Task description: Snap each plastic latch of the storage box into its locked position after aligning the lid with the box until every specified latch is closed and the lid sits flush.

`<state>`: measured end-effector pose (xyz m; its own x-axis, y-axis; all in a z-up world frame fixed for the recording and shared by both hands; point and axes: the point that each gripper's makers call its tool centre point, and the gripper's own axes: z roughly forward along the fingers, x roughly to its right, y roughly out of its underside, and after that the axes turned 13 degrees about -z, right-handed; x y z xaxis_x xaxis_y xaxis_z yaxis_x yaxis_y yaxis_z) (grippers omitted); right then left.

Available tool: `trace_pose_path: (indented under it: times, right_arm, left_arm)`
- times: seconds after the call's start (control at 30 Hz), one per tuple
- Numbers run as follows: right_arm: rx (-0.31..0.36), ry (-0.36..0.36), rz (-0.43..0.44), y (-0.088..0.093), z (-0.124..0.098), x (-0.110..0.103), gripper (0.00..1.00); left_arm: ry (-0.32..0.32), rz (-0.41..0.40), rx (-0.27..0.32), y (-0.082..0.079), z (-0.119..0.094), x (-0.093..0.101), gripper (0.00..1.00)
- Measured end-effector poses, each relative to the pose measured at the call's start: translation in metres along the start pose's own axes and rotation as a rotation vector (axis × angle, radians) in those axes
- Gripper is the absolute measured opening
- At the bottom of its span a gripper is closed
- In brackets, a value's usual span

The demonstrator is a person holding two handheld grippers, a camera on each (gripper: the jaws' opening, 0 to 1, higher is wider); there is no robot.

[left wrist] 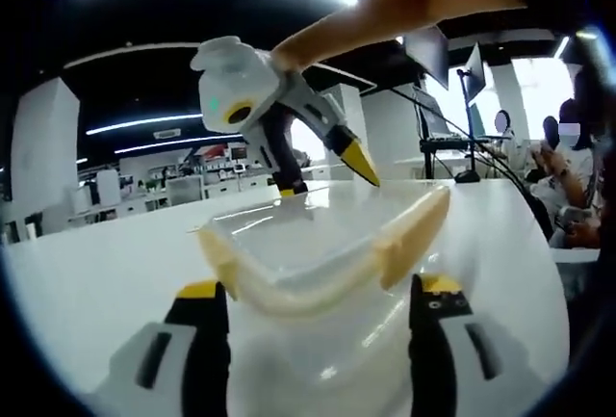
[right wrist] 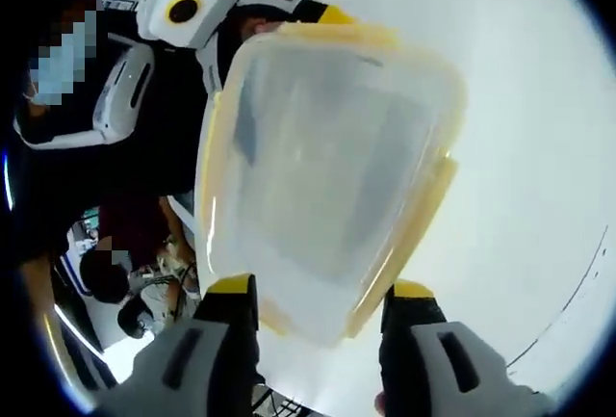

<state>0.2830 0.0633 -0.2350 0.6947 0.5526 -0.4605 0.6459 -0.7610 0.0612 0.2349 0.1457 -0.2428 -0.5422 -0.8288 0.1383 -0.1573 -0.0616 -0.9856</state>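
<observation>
Left gripper view: storage box (left wrist: 322,244) sits on white tabletop (left wrist: 106,263), centre frame, translucent body w/ pale yellow rim and latches. Lid (left wrist: 318,229) on top, looks roughly aligned; flush or not — cannot tell. Left tool (left wrist: 320,306) at 6 o'clock, jaws spread wide either side of near box end, not gripping anything. A yellow latch (left wrist: 419,229) runs up toward 2 o'clock, seems flared out, i.e. not snapped. Right tool (left wrist: 327,171) comes in from 12 o'clock, tips at or just above far lid edge; jaws apart. A bare arm (left wrist: 385,8) behind it. People seated at 3 o'clock, well apart from the work.

Right gripper view: box seen from above, filling centre; right tool (right wrist: 318,306) at 6 o'clock, jaws released, straddling box's near edge. Left tool (right wrist: 318,14) at 12 o'clock beyond far edge. Long latch (right wrist: 409,229) along 4 o'clock side stands off the wall.

Handling, judged: thin plastic, light, smooth — will likely skid on tabletop if pushed sideways, so steady one end while pressing a latch at the other. Latches are flexible hinges; press flat on the flap, not the lid panel, which prob. bows. Room: tabletop open on 3 o'clock side; its edge lies near 5 o'clock.
</observation>
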Motion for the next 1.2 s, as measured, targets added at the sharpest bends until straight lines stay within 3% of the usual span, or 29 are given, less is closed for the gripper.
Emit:
trace_pose_path:
  times: [0.2, 0.3, 0.37, 0.8, 1.07, 1.2]
  right_arm:
    - [-0.052, -0.022, -0.017, 0.0001, 0.0014, -0.0019, 0.44]
    - [-0.118, -0.034, -0.035, 0.0026, 0.0009, -0.0030, 0.44]
    - [-0.089, -0.053, -0.040, 0.0049, -0.0001, 0.0002, 0.43]
    - [-0.082, -0.109, -0.071, 0.0085, -0.0021, 0.0026, 0.39]
    - [0.002, -0.099, -0.046, 0.0092, -0.0008, 0.0000, 0.45]
    - [0.084, -0.060, -0.014, 0.0059, 0.0015, -0.0017, 0.51]
  left_arm:
    - [0.003, 0.002, -0.001, -0.0004, 0.0002, 0.0000, 0.74]
    - [0.001, 0.000, -0.006, 0.0001, -0.0002, 0.0008, 0.73]
    - [0.000, -0.006, -0.009, 0.0007, -0.0001, 0.0001, 0.74]
    - [0.019, -0.045, -0.021, 0.0061, -0.0002, 0.0056, 0.75]
    - [0.024, -0.061, -0.021, 0.0051, 0.0029, 0.0074, 0.79]
    - [0.024, -0.064, -0.023, 0.0037, 0.0069, 0.0045, 0.80]
